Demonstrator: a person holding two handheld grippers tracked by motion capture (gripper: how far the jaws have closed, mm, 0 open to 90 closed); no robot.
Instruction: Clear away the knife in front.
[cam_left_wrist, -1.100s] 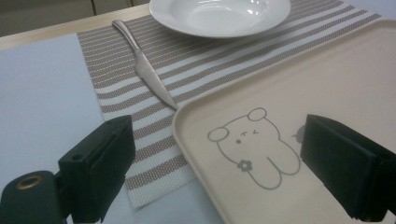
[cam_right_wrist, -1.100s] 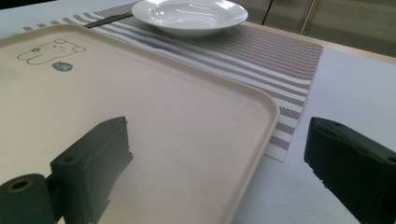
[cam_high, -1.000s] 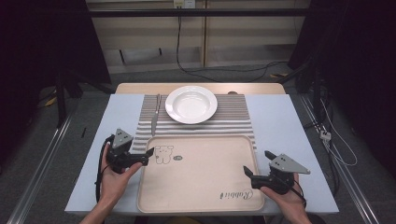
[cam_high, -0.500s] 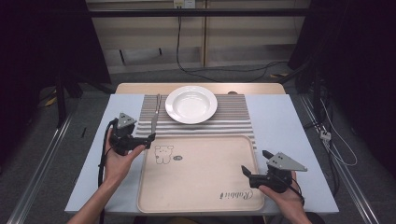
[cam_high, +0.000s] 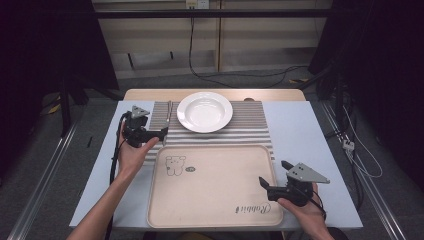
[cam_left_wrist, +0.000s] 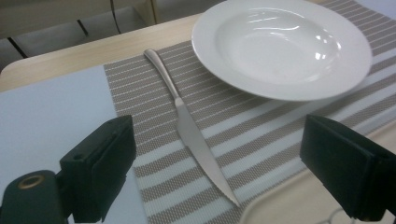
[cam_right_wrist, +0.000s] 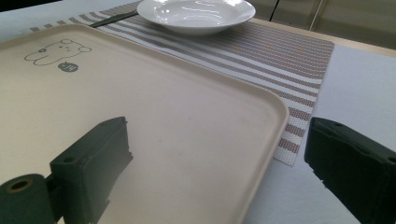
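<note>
So the left hand-held gripper (cam_high: 161, 133) hangs wide open just short of the knife (cam_left_wrist: 191, 128), which lies on the striped placemat (cam_left_wrist: 261, 126) beside the white plate (cam_high: 204, 111). Over right, the right hand-held gripper (cam_high: 264, 184) gapes wide above the beige tray (cam_high: 215, 200).

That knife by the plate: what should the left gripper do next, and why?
Probably ease forward and down until the knife lies between its jaws. The left gripper is open and aimed at the blade, but sits short of it, with nothing held. The knife lies flat on the mat, beside the plate.
</note>
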